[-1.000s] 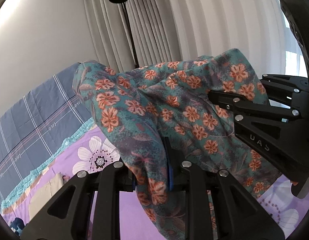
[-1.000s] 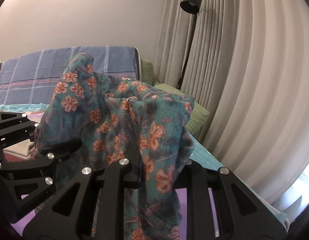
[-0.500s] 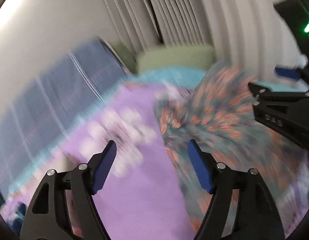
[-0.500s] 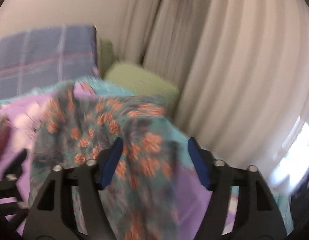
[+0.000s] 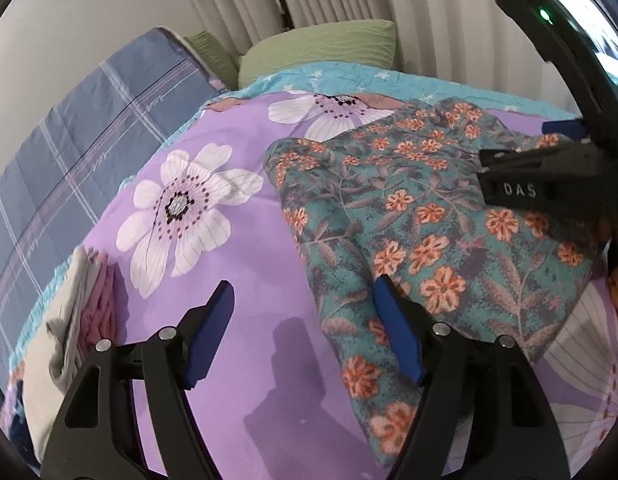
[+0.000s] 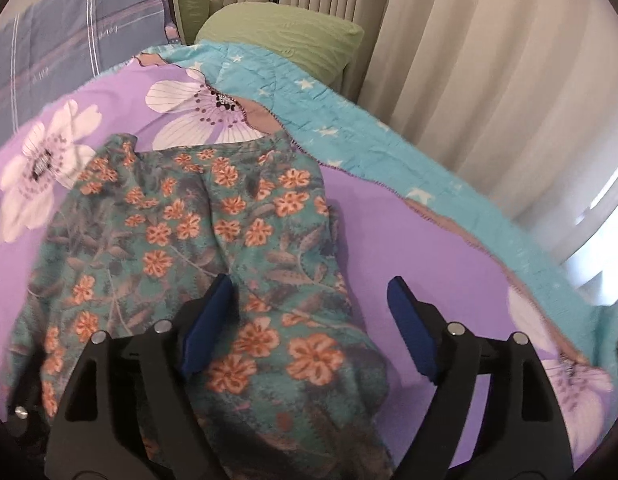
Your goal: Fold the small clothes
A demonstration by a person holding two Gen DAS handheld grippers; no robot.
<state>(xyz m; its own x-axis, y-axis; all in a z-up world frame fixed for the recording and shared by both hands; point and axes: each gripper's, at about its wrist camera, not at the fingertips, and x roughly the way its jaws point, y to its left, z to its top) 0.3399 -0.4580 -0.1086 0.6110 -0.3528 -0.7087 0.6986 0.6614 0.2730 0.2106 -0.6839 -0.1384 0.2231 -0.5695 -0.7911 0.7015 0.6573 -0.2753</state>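
A teal garment with orange flowers (image 5: 421, 216) lies loosely folded on the purple flowered bedspread (image 5: 237, 272). It also shows in the right wrist view (image 6: 197, 248). My left gripper (image 5: 305, 332) is open and empty, just above the bedspread at the garment's left edge; its right finger overlaps the cloth. My right gripper (image 6: 309, 328) is open and empty over the garment's right edge. The right gripper's body also shows at the right of the left wrist view (image 5: 549, 184).
A small stack of folded white and pink clothes (image 5: 81, 312) lies at the left on the bed. A blue checked pillow (image 5: 69, 140) and green pillows (image 5: 321, 48) stand at the head. Curtains (image 6: 489, 60) hang behind. A turquoise quilt edge (image 6: 349, 120) runs along the right.
Both grippers held the garment up in the air a second ago. They have let go and opened, and the garment now lies on the bedspread.
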